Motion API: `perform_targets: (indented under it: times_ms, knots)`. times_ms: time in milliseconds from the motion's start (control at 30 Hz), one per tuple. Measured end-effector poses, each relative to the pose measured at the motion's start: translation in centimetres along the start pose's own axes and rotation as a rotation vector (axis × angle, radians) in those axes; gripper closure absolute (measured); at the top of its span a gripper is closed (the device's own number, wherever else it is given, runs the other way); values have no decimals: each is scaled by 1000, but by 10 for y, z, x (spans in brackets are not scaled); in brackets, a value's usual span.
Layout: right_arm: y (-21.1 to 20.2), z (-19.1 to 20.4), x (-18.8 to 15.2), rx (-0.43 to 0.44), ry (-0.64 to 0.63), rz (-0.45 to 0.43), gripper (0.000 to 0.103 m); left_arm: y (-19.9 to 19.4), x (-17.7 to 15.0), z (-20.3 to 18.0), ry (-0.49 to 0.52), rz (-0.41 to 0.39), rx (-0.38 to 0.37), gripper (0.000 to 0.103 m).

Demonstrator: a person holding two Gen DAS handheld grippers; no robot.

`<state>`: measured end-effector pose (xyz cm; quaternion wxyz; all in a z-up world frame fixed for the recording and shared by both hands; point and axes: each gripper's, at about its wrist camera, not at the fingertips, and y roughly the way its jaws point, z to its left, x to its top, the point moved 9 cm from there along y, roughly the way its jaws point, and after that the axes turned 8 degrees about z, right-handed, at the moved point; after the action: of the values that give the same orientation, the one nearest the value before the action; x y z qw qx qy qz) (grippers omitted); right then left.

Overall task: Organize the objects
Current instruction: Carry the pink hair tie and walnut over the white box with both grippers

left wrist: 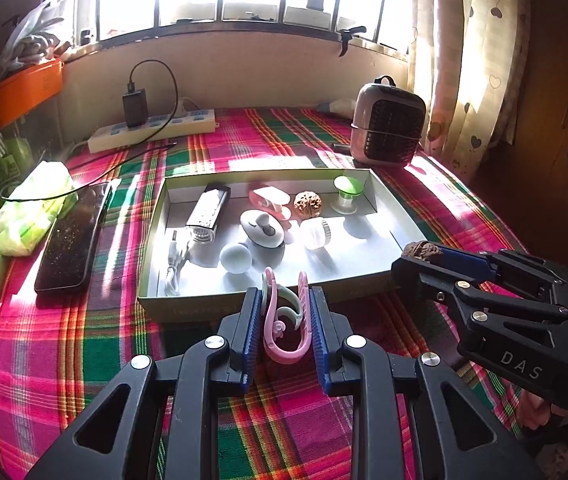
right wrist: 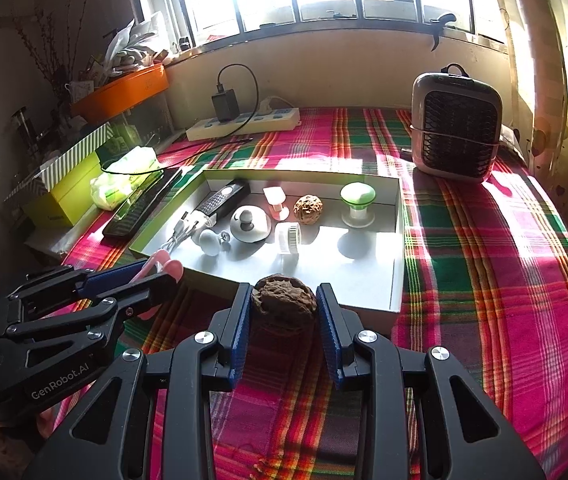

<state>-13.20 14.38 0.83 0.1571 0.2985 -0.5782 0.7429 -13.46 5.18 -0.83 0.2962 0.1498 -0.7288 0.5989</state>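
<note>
My left gripper is shut on a pink and white hair clip, held above the plaid cloth just in front of the shallow box. My right gripper is shut on a brown walnut, also just short of the box's near wall. The left wrist view shows the right gripper at the right with the walnut at its tips. Inside the box lie a second walnut, a white ball knob, a green-topped knob, a round white holder, a cable and a remote.
A small fan heater stands at the back right. A power strip with a black charger lies at the back left. A dark keyboard-like slab and a green tissue pack lie left of the box. Curtains hang at the right.
</note>
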Motion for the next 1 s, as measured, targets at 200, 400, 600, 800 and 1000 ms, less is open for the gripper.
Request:
perform_targets:
  times_ms: [200, 400, 600, 800, 1000]
  knots:
    - [5, -15, 14, -19, 6, 0, 70, 10, 13, -6, 3, -2, -15, 81]
    - [18, -25, 26, -37, 5, 15, 70, 24, 21, -9, 7, 13, -25, 81]
    - [33, -32, 35, -47, 1, 37, 70, 37, 28, -8, 10, 24, -30, 81]
    - [48, -36, 41, -55, -8, 60, 70, 49, 33, -7, 9, 35, -33, 81]
    - [58, -39, 45, -54, -2, 72, 70, 62, 34, -8, 15, 61, -40, 81]
